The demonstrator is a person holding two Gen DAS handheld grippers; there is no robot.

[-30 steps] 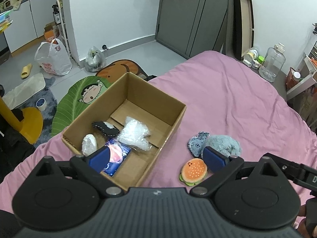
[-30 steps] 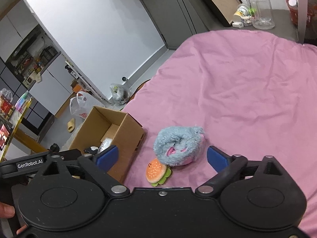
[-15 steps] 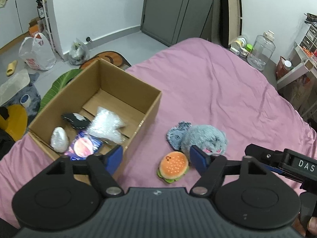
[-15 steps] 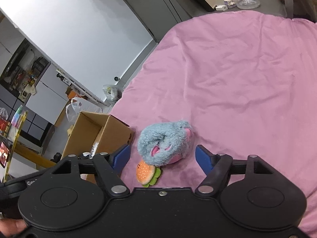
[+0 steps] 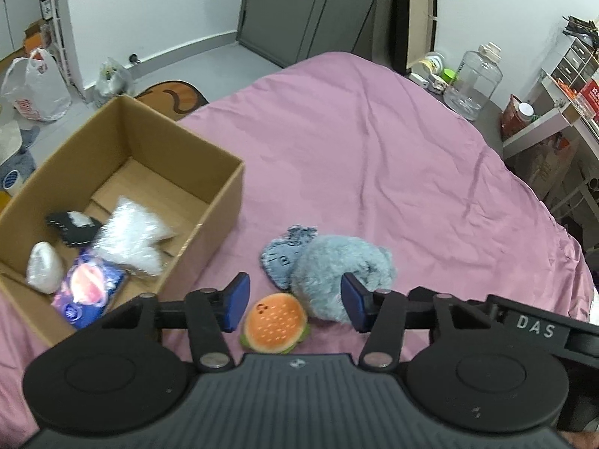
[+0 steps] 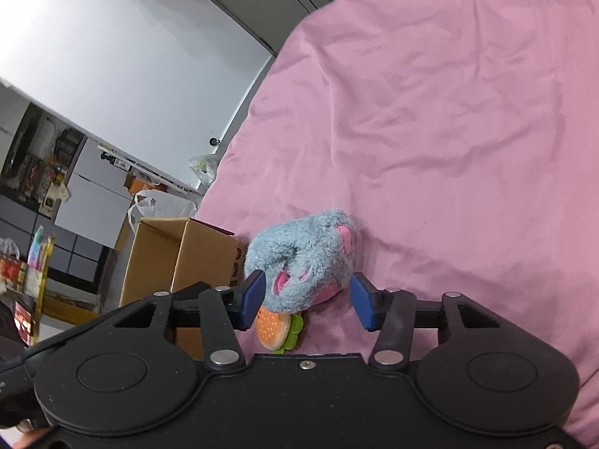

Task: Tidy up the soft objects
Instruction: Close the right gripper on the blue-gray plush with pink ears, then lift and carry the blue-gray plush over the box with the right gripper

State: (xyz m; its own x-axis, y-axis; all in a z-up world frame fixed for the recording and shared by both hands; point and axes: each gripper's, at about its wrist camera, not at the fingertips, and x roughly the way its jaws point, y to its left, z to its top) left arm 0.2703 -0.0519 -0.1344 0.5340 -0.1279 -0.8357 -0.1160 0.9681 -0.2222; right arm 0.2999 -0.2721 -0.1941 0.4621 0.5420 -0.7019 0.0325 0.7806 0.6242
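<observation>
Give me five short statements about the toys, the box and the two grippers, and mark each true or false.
1. The burger toy lies inside the cardboard box. False: it lies on the pink bedcover.
2. The blue plush sits beside the burger toy. True.
3. The box is empty. False: several items lie inside.
4. The left gripper grips the burger toy. False: its pads are clear of it.
5. The right gripper frames the blue plush. True.
</observation>
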